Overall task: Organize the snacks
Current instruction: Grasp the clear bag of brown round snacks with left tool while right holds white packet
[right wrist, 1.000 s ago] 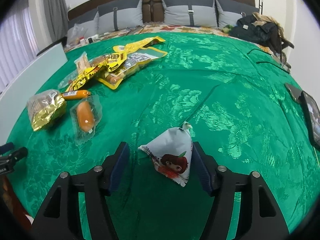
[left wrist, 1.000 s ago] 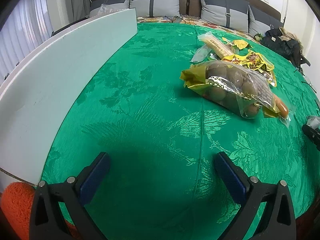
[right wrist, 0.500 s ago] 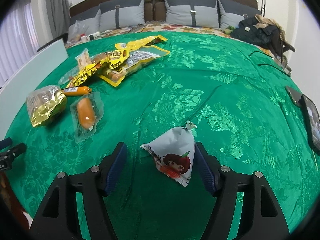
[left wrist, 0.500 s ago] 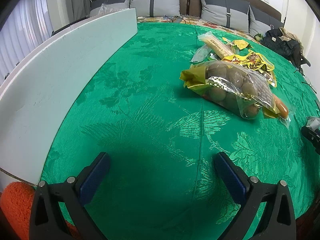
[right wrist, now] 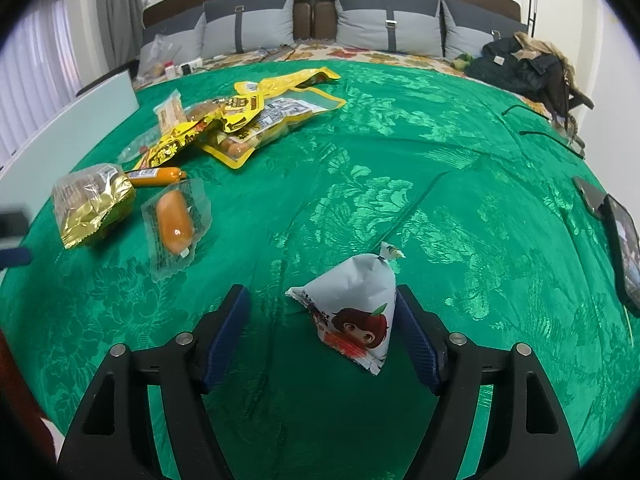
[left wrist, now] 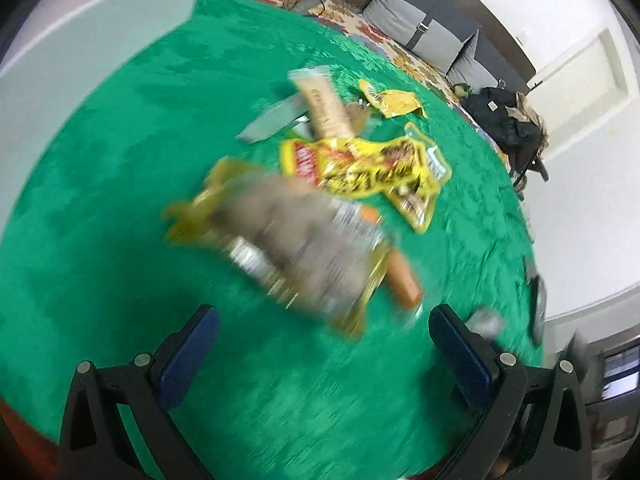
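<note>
My left gripper (left wrist: 324, 336) is open and empty above the green cloth, just short of a gold bag of brown round snacks (left wrist: 288, 236), blurred by motion. Behind it lie a sausage (left wrist: 402, 276), a yellow packet (left wrist: 368, 168) and a beige bar (left wrist: 324, 104). My right gripper (right wrist: 320, 332) is open around a white pyramid pouch (right wrist: 356, 308) with a cartoon face, which rests on the cloth near the right finger. In the right wrist view the gold bag (right wrist: 92, 204), a wrapped sausage bun (right wrist: 174, 220), a sausage (right wrist: 156, 176) and yellow packets (right wrist: 240, 120) lie at left.
A white board (left wrist: 80, 40) stands along the left edge of the bed. Grey pillows (right wrist: 384, 16) line the headboard. A dark jacket (right wrist: 524, 64) lies at the far right. A phone (right wrist: 624, 240) and cables (right wrist: 548, 136) lie at the right edge.
My left gripper has swung fast to the right and forward toward the gold bag, blurring its view. My right gripper has barely moved and stays open around the pouch.
</note>
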A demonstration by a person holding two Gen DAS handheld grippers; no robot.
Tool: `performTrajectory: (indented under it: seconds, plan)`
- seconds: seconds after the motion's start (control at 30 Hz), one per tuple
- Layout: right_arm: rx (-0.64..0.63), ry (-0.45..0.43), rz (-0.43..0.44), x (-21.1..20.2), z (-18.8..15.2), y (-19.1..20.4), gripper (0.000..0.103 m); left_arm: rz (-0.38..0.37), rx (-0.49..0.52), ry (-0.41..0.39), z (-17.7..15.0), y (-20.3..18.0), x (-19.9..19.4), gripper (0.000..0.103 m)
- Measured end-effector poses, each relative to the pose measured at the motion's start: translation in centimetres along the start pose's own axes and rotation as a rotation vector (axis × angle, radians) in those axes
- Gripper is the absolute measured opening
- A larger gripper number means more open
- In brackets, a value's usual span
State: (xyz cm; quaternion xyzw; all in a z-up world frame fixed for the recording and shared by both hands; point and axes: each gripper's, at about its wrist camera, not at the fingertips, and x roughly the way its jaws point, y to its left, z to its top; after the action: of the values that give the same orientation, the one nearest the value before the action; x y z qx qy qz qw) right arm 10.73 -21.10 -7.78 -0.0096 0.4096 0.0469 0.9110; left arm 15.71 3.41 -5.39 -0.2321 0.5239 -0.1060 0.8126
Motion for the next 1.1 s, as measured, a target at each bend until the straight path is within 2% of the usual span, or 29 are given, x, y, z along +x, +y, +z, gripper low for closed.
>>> performTrajectory:
  seconds: [0.03, 0.13, 0.4, 0.7, 1.1]
  plan:
    - [0.0, 0.0, 0.0, 0.0, 0.0, 0.0, 0.077, 0.0, -0.001, 0.0, 0.6, -0.3, 0.4, 0.103]
    - [-0.002, 0.0, -0.002, 0.0, 0.0, 0.0, 0.077, 0.064, 0.017, 0.006, 2.7, -1.2, 2.1, 0.103]
    - [-0.022, 0.008, -0.009, 0.1, 0.0, 0.4, 0.079, 0.155, 0.028, 0.047, 5.0, -0.4, 4.9, 0.103]
    - [-0.023, 0.008, -0.007, 0.1, 0.0, 0.6, 0.08, 0.254, 0.133, 0.062, 4.4, -1.1, 6.8, 0.103]
    - [-0.023, 0.008, -0.007, 0.1, 0.0, 0.6, 0.08, 0.289, 0.196, 0.063, 3.8, 0.0, 5.5, 0.103]
